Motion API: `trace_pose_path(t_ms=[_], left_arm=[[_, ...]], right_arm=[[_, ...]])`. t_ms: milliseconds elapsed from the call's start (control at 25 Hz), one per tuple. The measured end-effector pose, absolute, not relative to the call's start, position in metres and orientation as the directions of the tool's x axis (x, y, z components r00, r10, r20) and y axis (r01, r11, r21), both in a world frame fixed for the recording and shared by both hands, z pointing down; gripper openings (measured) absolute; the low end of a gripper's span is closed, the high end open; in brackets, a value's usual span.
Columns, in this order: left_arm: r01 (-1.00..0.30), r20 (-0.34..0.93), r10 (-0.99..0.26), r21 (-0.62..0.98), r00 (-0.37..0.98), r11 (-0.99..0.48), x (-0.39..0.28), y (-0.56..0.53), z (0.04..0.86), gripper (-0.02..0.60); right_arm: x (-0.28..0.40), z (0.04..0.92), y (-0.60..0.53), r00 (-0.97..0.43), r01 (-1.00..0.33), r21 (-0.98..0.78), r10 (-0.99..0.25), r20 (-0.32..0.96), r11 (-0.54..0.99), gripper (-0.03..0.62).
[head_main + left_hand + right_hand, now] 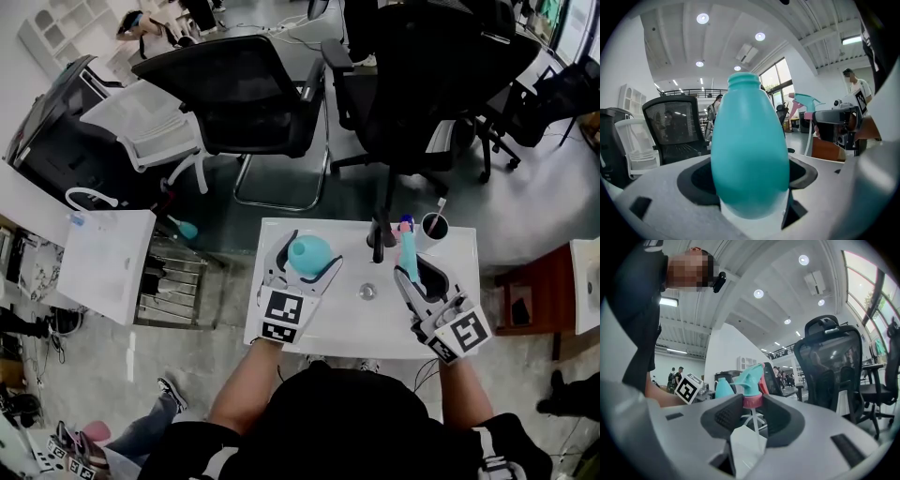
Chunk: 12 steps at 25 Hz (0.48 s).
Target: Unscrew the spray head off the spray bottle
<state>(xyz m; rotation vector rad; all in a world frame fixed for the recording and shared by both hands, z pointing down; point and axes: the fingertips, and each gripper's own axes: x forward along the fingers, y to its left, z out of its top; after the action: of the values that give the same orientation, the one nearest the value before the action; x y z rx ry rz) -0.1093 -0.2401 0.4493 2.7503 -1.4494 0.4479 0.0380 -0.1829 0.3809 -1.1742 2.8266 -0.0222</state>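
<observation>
Spray head (752, 380) was off the spray bottle (749, 154) and held apart from it, at about 3 o'clock of the bottle in the head view. The head was teal with a pink collar, and its thin dip tube hung down from the collar, bare.

Right gripper (419, 272): dark pads closed on the pink collar, with the nozzle standing above the jaws.

Left gripper (307, 261): jaws clamped on the belly of the teal bottle, which was upright. The neck was open with no cap on it. The bottle wall was opaque, so its contents could not be read.

Both grippers were over a small white table (328, 328), the bottle toward 10 o'clock of the tabletop and the head toward 2 o'clock.

On the table:
- A small round silvery item (367, 292) near the centre, between the two grippers.
- A black upright object (379, 236) at 12 o'clock, type unclear.
- A dark cup (434, 226) at 1 o'clock with a white stick (441, 204) leaning out of it.

Black office chairs (248, 94) stood beyond the table at 12 o'clock.
</observation>
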Motion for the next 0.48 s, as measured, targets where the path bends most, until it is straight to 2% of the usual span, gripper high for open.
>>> trace_pose_path(t_ms=[480], left_arm=[[-0.824, 0.266, -0.818, -0.120, 0.510, -0.553, -0.111, -0.236, 0.461, 0.419]], right_arm=[[0.052, 0.426, -0.181, -0.640, -0.766, -0.081, -0.768, 0.004, 0.638, 0.140]])
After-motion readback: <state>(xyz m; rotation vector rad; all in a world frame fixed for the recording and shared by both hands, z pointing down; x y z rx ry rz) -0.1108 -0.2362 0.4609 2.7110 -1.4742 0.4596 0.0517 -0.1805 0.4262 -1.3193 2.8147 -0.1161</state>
